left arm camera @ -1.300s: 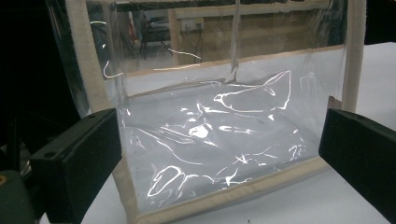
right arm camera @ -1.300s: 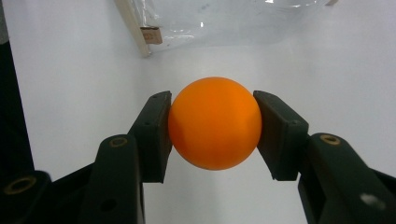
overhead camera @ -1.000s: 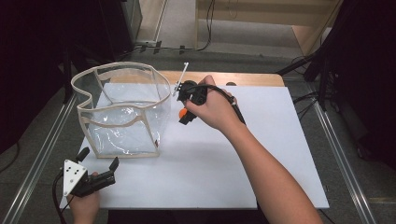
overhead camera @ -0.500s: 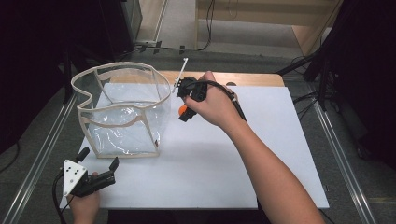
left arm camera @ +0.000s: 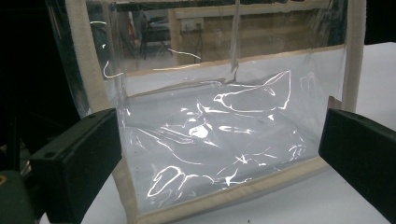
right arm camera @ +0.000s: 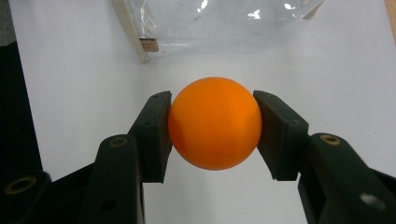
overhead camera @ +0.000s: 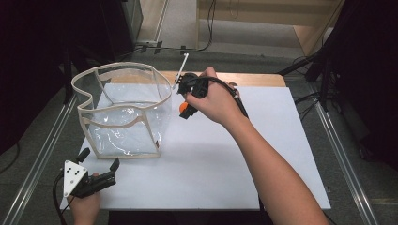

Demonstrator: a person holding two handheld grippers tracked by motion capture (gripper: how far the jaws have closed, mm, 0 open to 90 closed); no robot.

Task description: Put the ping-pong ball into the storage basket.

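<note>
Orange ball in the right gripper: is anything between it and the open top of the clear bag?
The bag's near wall. The round orange ball, clamped in the right gripper, sits low beside the clear plastic bag with beige trim, below its rim. Otherwise nothing visible blocks it; the left gripper is at the bag's front.

One orange ball [right arm camera: 214, 122]. One clear plastic bag [overhead camera: 123, 112], beige trim. Two handheld grippers: left gripper [overhead camera: 99, 161], right gripper [overhead camera: 184, 109]. One white table [overhead camera: 263, 154].

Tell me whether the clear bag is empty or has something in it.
Empty. The clear bag stands open-topped on the table, and through its walls nothing lies inside. The orange ball is outside it, clamped between the right gripper jaws.
</note>
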